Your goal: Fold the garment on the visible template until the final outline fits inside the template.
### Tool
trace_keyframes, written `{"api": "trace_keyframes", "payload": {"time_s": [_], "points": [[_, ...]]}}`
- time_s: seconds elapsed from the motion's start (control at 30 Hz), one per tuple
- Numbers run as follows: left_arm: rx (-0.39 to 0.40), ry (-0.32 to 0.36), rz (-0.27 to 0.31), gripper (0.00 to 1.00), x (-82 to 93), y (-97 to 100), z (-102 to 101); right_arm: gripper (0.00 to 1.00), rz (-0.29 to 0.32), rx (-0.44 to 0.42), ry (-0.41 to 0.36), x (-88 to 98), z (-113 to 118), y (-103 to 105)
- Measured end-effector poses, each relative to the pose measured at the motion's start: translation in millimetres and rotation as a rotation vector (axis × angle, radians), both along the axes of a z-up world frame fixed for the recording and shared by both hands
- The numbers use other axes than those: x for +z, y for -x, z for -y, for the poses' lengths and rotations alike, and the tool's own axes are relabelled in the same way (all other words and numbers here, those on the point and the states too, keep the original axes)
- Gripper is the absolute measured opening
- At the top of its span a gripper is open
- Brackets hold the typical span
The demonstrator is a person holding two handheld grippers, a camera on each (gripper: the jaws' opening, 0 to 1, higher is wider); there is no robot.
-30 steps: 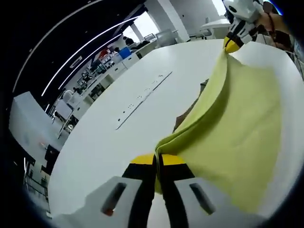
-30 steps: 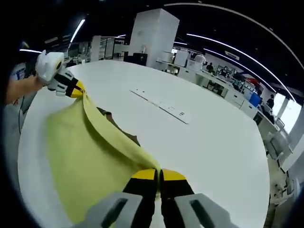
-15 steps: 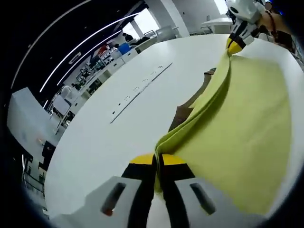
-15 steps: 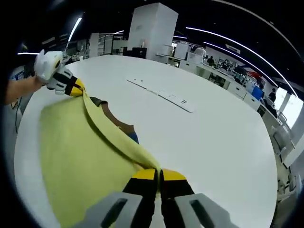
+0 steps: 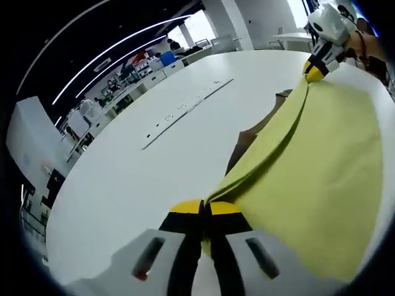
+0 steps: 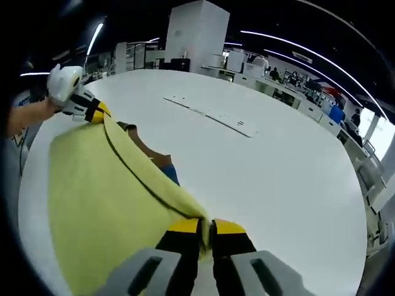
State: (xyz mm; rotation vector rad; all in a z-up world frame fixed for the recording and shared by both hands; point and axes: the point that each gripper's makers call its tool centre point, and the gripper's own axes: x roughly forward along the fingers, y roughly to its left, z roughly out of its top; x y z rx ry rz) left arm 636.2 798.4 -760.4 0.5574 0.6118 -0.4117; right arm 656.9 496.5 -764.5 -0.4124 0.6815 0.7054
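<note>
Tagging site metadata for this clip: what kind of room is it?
Probably a large open-plan office or lab: a big white table carrying the yellow garment, rows of desks with seated people behind, long ceiling light strips, and a white square column.

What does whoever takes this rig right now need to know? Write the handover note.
Left gripper: shut on the garment.
Right gripper: shut on the garment's other end.
Garment: yellow, doubled over and stretched between the grippers above the white table; brown template peeks out under the fold.
Done: one fold in hand.
Left: lay it down, check the outline fits the template, fold again if not.
</note>
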Motion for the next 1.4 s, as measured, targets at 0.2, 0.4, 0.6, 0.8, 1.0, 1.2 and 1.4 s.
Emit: {"api": "trace_keyframes", "payload": {"time_s": [0.2,0.4,0.6,0.8,1.0,1.2,1.4], "points": [[0.055,0.079,0.002,0.04,2.8,-4.0,-6,0.22,-0.017,-0.012,-0.011,2.6,5,4],[0.109,0.138,-0.001,0.13,1.4,-9.1,-15,0.23,0.009,-0.060,0.008,2.4,15,-4],[0.199,0.213,0.007,0.20,3.5,-12.1,-26,0.23,0.019,-0.165,-0.078,8.5,21,-17],[0.263,0.238,0.005,0.27,7.2,-4.3,-38,0.25,0.007,-0.227,-0.121,10.5,25,-17],[0.277,0.295,0.004,0.35,14.9,5.3,-42,0.36,-0.037,-0.235,-0.184,15.8,20,-7],[0.258,0.376,-0.001,0.45,24.3,23.1,-39,0.52,-0.090,-0.209,-0.244,24.1,12,12],[0.216,0.423,-0.012,0.50,31.7,47.8,-34,0.59,-0.130,-0.181,-0.287,30.9,6,39]]}}
